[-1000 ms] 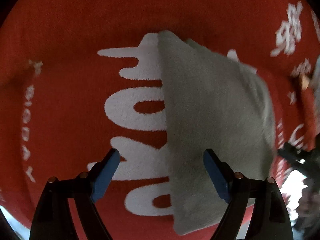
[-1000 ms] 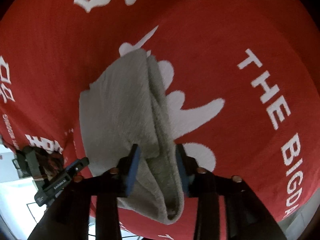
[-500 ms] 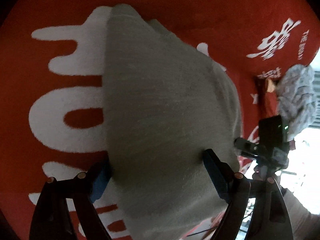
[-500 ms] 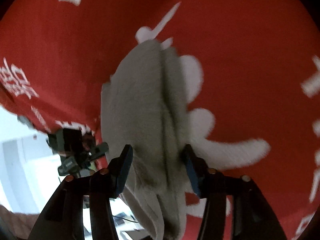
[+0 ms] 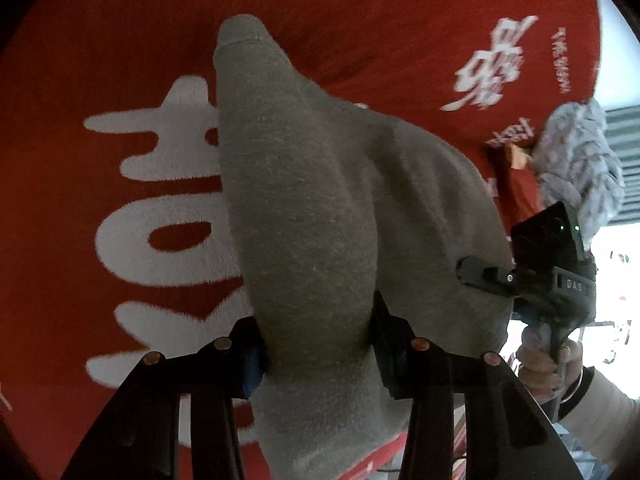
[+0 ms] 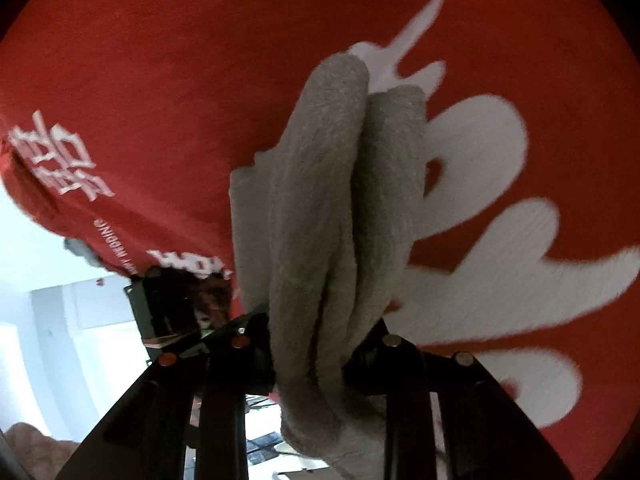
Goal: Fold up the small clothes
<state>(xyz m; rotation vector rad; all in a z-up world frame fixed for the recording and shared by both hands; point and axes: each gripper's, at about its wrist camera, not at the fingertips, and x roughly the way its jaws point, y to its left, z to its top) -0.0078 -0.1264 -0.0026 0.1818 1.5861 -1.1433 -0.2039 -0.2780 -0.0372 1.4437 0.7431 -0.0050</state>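
Observation:
A small grey fleecy garment [image 5: 312, 200] lies bunched on the red cloth [image 5: 80, 160] with white lettering. My left gripper [image 5: 318, 344] is closing, and its pads pinch a thick bulge of the garment's near edge. In the right wrist view the same garment [image 6: 320, 200] stands in long folds. My right gripper [image 6: 316, 344] is closing too, with those folds squeezed between its pads. The right gripper [image 5: 520, 276], held by a hand [image 5: 540, 364], shows at the garment's right side in the left wrist view.
The red cloth [image 6: 160, 80] covers the whole work surface, and its edge drops off at the left in the right wrist view. A grey patterned piece of fabric [image 5: 576, 168] lies near the far right edge. Beyond the edges is a bright room.
Both grippers have narrowed from wide apart to pinching the grey garment. The garment, flat before, has bunched into folds between them. Both cameras have come closer to it.

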